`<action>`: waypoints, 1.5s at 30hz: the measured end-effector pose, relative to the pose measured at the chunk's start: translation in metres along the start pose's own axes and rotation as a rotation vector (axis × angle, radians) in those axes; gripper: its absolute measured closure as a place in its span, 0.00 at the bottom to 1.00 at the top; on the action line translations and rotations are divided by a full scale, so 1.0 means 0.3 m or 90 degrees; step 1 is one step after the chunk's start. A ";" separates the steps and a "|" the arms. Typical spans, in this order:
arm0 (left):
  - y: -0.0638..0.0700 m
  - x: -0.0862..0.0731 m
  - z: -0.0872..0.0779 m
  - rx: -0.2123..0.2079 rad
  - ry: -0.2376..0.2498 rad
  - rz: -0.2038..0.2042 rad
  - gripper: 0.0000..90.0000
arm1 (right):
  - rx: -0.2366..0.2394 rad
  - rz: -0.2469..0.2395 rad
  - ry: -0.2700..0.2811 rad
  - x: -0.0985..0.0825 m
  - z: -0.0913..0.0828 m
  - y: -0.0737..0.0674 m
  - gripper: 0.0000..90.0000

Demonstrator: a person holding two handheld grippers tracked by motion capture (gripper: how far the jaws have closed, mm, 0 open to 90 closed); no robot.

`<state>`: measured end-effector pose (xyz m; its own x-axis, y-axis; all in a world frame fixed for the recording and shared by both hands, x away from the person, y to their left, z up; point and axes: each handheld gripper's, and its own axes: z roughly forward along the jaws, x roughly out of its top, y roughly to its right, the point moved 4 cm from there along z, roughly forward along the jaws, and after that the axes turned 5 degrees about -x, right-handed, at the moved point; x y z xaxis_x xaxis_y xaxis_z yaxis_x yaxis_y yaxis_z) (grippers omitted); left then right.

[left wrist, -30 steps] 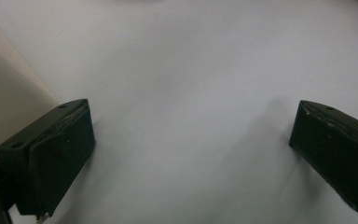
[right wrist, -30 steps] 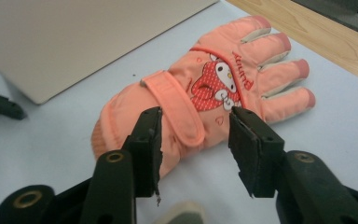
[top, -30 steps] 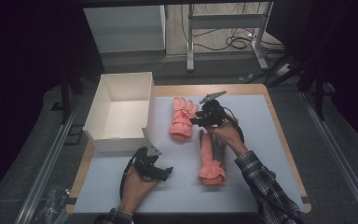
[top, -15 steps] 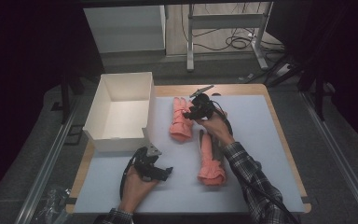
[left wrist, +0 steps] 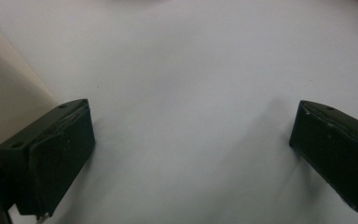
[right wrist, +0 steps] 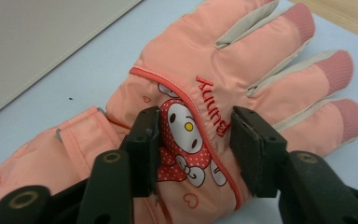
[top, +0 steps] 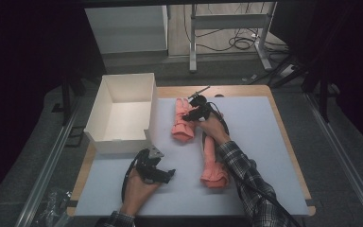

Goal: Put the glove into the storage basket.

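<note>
White mat [top: 264,127] holds two pink gloves beside a box [top: 123,113]. Right gripper [right wrist: 200,140] straddles one glove [right wrist: 223,93], jaws partly open, not clamped. Left gripper [left wrist: 191,144] gapes wide, empty.

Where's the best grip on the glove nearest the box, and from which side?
Take the far glove across the back of the hand, coming straight down from above. It lies flat on the table, so there's no edge to get under; the padded fabric around the printed patch can bunch between the jaws. The right gripper is already open astride that patch, and probably just needs to close.
</note>
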<state>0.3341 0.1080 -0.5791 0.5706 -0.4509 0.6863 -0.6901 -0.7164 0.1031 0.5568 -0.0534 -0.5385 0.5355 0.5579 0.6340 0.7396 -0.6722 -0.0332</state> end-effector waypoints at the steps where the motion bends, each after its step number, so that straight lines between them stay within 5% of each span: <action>1: -0.001 0.000 0.000 0.000 0.000 0.002 0.00 | 0.001 0.000 0.001 -0.001 0.003 -0.001 0.62; 6: 0.000 0.000 0.000 0.000 0.000 0.000 0.00 | 0.023 0.015 -0.008 -0.002 0.002 -0.004 0.81; 12: -0.001 0.000 0.000 0.001 0.000 0.002 0.00 | -0.001 0.010 -0.010 -0.002 -0.016 -0.019 0.92; 23: -0.001 0.000 0.000 0.001 0.000 0.002 0.00 | -0.028 -0.005 0.004 0.009 -0.061 -0.036 0.95; 45: -0.001 -0.001 -0.001 0.001 -0.002 0.002 0.00 | 0.022 -0.025 0.042 0.033 -0.198 -0.094 0.96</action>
<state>0.3340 0.1084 -0.5791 0.5700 -0.4550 0.6842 -0.6914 -0.7155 0.1001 0.5172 -0.0579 -0.4854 0.4779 0.5495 0.6854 0.7741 -0.6323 -0.0328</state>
